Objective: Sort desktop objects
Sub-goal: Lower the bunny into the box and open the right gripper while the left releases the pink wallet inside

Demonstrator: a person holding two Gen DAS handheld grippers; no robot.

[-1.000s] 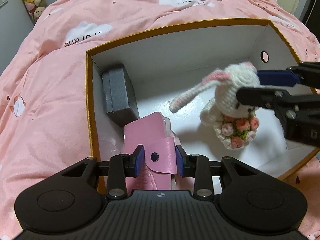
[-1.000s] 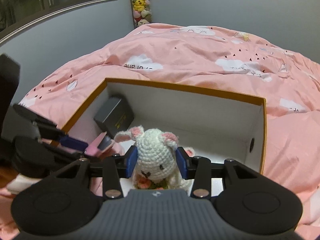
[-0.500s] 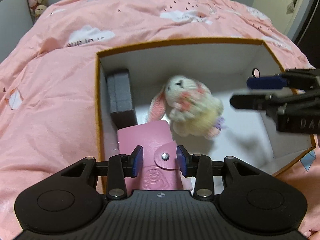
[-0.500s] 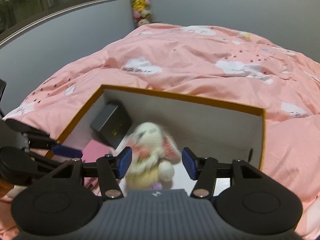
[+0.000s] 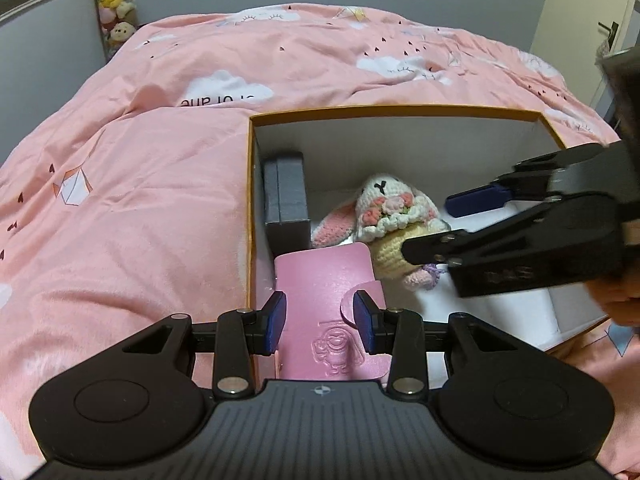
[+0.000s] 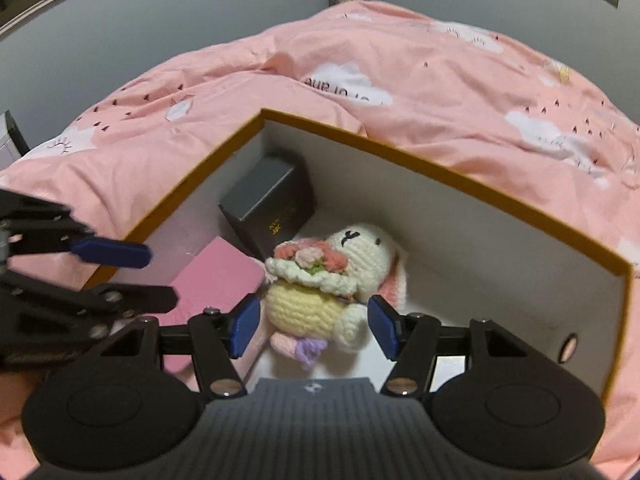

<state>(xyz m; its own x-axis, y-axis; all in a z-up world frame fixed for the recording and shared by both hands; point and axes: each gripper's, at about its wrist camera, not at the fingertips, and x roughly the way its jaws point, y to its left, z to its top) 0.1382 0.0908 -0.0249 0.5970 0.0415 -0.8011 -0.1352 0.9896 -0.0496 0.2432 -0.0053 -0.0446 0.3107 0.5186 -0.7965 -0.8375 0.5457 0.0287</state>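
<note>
Two tools are seen over an orange-rimmed white box (image 5: pixel 400 111) that rests on a pink bed cover (image 5: pixel 140 184). The left tool (image 5: pixel 319 322), low in the centre of the left wrist frame, is set narrowly around a pink snap wallet (image 5: pixel 324 280); whether its blue pads (image 5: pixel 276 320) press on the wallet cannot be told. The wallet is propped at the box's near left side, just below a dark grey case (image 5: pixel 286 196) stood against the left wall. The right tool (image 6: pixel 314 326) is being opened, its blue pads (image 6: pixel 244 326) held clear of a crocheted white rabbit (image 6: pixel 332 276). The rabbit is laid on its back on the box floor, bouquet upward, in the middle of the right wrist frame, beside the wallet and the grey case.
</note>
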